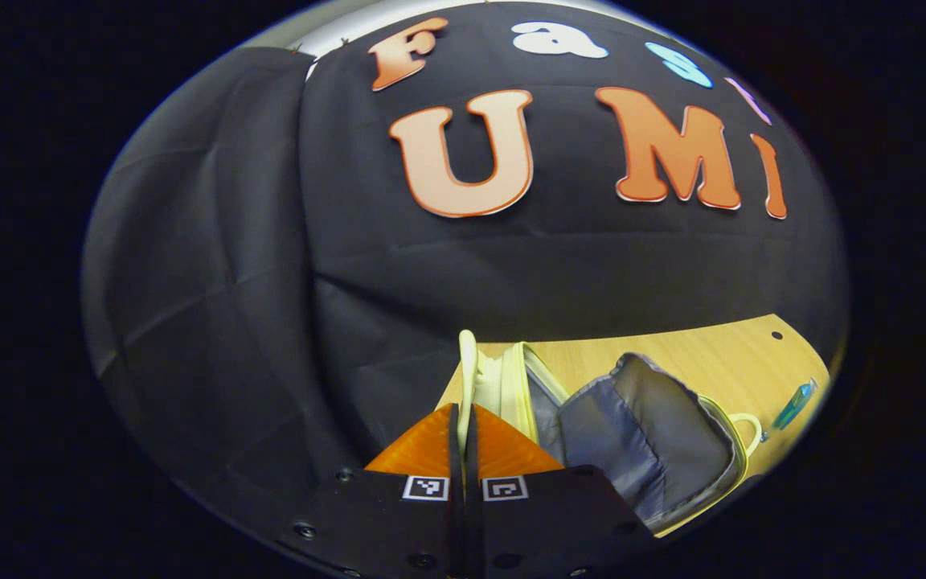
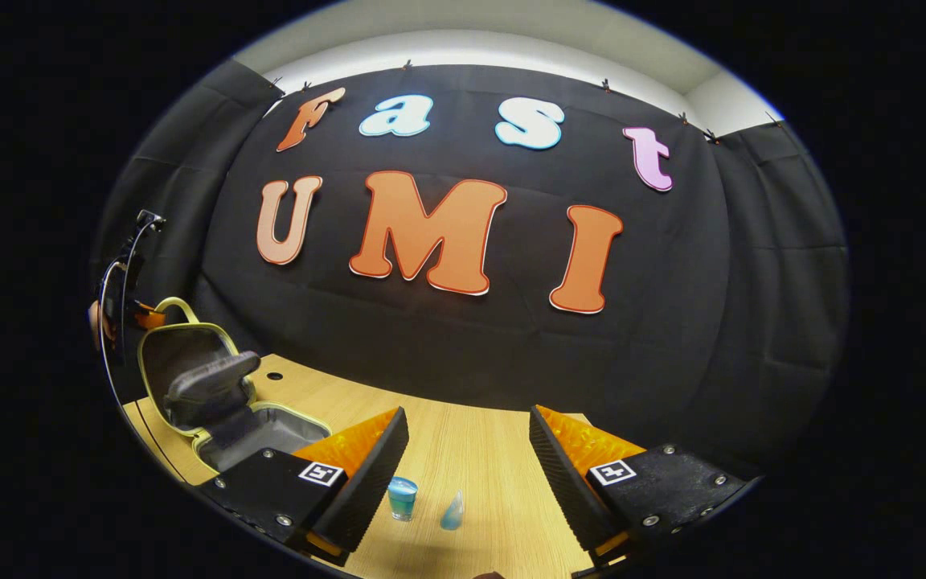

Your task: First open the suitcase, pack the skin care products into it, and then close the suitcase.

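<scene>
Right gripper (image 2: 469, 450) up front has its fingers spread wide with nothing between them, hanging over a pale wood-grain surface (image 2: 471, 438). Just past the fingers sit two skin care products: a small blue jar (image 2: 402, 497) and a clear teardrop-shaped bottle (image 2: 452, 511), close together but apart. Off to the left the suitcase (image 2: 214, 394) lies open, yellow-green rim, soft grey fabric lining. Left gripper (image 1: 463, 418) has its fingers pinched together on the thin pale edge of the suitcase lid (image 1: 468, 378), holding it upright. Black creased cloth wall (image 2: 471, 354) behind it all, white ceiling (image 2: 495, 32) above.
</scene>
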### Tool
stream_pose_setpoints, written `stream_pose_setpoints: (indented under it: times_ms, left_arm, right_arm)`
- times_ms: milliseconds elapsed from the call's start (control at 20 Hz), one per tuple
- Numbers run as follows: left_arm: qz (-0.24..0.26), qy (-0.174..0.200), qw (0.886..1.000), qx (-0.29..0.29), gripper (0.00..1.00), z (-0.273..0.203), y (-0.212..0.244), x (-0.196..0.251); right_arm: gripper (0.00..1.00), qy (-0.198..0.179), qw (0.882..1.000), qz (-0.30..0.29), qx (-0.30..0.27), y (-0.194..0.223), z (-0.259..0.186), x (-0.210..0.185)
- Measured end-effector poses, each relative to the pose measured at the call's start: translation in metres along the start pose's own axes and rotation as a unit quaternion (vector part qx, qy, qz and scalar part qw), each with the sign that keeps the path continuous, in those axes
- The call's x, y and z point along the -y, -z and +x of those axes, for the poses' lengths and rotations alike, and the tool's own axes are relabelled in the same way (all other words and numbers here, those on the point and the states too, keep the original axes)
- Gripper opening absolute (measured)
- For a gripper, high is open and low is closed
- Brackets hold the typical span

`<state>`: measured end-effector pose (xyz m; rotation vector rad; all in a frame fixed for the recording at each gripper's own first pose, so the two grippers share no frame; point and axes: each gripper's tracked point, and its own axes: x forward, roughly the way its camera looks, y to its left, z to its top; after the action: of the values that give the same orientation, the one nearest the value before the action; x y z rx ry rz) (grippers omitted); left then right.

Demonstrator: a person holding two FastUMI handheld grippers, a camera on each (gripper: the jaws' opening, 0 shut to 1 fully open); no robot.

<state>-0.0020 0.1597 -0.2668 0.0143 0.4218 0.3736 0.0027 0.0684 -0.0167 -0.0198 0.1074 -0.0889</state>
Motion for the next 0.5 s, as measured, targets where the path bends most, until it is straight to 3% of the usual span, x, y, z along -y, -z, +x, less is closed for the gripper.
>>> stream_pose_setpoints:
  times_ms: [150, 200, 250, 500]
  left_arm:
    - [-0.004, -0.019, 0.999, -0.032, 0.01, 0.007, 0.022, -0.019]
    - [0.015, -0.045, 0.998, -0.037, 0.01, 0.01, 0.026, -0.033]
    - [0.024, -0.053, 0.997, -0.052, 0.09, 0.011, 0.036, -0.042]
    - [0.005, -0.083, 0.993, -0.088, 0.08, 0.011, 0.065, -0.058]
  right_arm:
    - [0.95, 0.004, 1.0, -0.005, 0.0, -0.002, -0.002, -0.004]
    - [0.95, 0.005, 1.0, -0.006, -0.001, -0.003, -0.003, -0.004]
    - [0.95, 0.006, 1.0, -0.006, -0.002, -0.002, -0.003, -0.004]
    - [0.95, 0.008, 1.0, -0.008, -0.011, 0.002, -0.007, -0.005]
